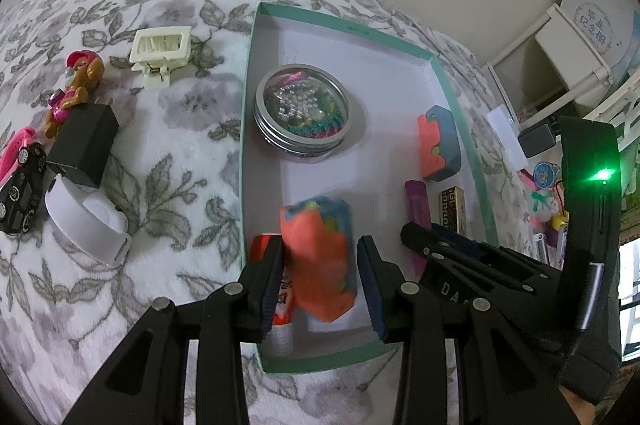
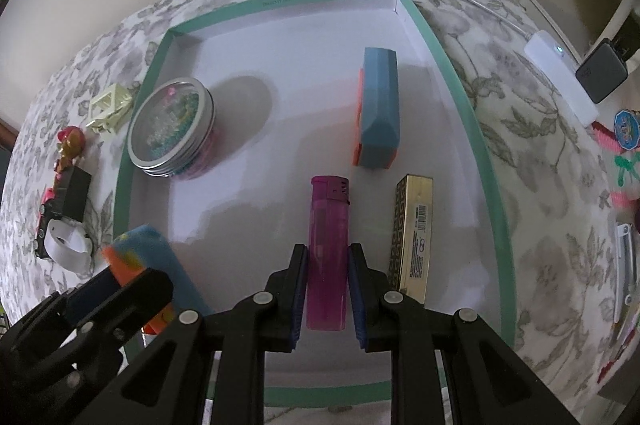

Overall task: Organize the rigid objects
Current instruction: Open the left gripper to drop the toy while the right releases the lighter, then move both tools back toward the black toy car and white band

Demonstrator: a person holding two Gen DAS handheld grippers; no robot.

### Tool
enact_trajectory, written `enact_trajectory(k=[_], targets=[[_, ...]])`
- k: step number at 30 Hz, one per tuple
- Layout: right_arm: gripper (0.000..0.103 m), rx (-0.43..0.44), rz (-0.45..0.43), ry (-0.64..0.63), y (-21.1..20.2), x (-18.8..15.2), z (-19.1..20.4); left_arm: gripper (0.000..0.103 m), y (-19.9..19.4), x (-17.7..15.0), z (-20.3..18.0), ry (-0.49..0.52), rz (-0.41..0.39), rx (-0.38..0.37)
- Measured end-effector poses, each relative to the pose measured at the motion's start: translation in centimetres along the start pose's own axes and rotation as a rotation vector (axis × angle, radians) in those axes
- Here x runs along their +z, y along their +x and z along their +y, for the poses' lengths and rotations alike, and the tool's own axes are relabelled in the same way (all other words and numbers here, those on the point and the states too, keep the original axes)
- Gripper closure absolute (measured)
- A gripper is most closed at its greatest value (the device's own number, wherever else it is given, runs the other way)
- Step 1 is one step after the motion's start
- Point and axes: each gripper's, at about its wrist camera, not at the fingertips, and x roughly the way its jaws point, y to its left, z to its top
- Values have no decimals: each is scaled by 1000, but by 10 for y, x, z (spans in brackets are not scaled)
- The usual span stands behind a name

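Inside the green tray, a tin is stowed; lighter and block are clamped by right and left jaws; toys outside remain.

floral bedspread w/ teal-rimmed box, hair clip, toy car

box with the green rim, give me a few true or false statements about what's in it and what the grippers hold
1. The right gripper is shut on the purple lighter. True.
2. The round tin lies outside the box. False: it sits inside, near the box's left wall.
3. The left gripper holds an orange and blue block. True.
4. The cream hair clip is inside the box. False: it lies on the floral cloth outside.
5. The gold box lies beside the lighter. True.
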Motion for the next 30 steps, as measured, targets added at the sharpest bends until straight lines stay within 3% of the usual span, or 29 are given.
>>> enact_trajectory(k=[4, 17, 26, 30], targets=[[80, -1, 0, -2, 0, 0, 0, 53, 0, 0, 4, -11, -5, 11], [79, 67, 8, 57, -4, 4, -6, 53, -21, 1, 4, -13, -54, 5], [79, 22, -67, -49, -26, 7, 19, 53, -47, 6, 22, -91, -138, 15], [76, 0, -91, -110, -31, 7, 32, 52, -55, 10, 34, -129, -170, 69]])
